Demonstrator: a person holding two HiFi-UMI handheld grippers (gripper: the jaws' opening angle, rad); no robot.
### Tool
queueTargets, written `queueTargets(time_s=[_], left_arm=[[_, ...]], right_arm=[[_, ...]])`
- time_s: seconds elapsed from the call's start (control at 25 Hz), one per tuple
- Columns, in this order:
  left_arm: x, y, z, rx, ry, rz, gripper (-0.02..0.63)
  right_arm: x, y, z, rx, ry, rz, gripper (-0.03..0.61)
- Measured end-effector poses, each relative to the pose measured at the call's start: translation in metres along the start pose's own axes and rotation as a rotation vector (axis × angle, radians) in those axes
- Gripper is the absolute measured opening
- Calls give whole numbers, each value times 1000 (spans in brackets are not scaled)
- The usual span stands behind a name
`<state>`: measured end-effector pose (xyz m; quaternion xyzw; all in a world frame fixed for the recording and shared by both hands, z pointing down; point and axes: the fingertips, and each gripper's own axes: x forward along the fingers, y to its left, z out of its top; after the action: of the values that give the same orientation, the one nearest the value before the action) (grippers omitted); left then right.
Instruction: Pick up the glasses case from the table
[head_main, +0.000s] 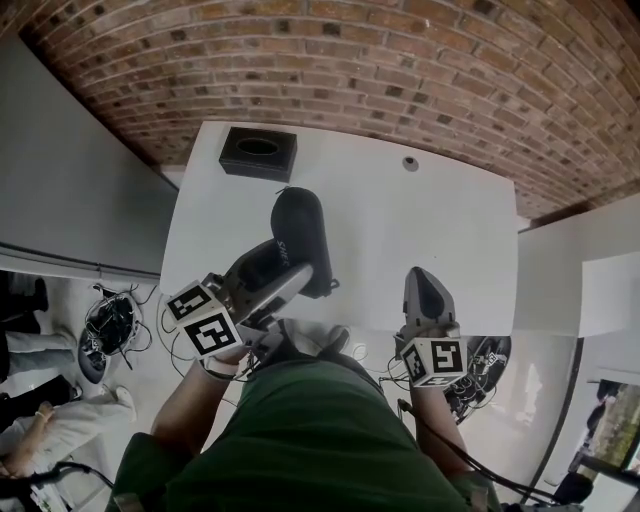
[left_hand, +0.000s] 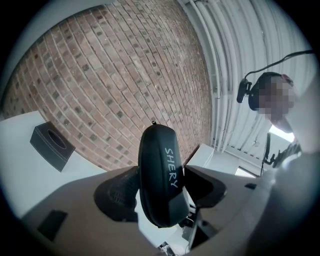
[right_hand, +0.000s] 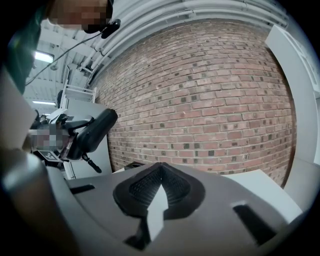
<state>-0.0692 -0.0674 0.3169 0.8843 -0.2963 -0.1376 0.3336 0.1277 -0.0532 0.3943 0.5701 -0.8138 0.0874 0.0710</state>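
The black zip-up glasses case (head_main: 300, 235) with white lettering is clamped between the jaws of my left gripper (head_main: 285, 265), which is shut on its near end. In the left gripper view the case (left_hand: 159, 175) stands on edge between the two pads, its far end sticking up against the brick wall and off the white table (left_hand: 20, 170). The right gripper view shows the case (right_hand: 92, 132) held in the air at the left. My right gripper (head_main: 425, 285) hovers over the table's near edge, its jaws (right_hand: 160, 167) shut with nothing between them.
A black open-topped box (head_main: 258, 152) sits at the far left corner of the white table (head_main: 440, 220). A small round grey thing (head_main: 410, 163) lies near the far edge. A brick wall stands behind the table. Cables and other people's legs are on the floor at left.
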Motion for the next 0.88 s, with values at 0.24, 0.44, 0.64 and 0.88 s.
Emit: queueTargets(time_s=[0.24, 0.44, 0.64, 0.88], left_arm=[[4, -1, 0, 5, 8, -2, 278], [7, 2, 2, 6, 9, -6, 278], [10, 1, 5, 8, 10, -12, 277], [11, -2, 7, 12, 8, -23, 276]], right_arm=[[4, -2, 3, 0, -5, 2, 3], [8, -2, 6, -8, -3, 3, 3], [10, -4, 8, -10, -4, 5, 3], [10, -3, 8, -8, -10, 6, 2]])
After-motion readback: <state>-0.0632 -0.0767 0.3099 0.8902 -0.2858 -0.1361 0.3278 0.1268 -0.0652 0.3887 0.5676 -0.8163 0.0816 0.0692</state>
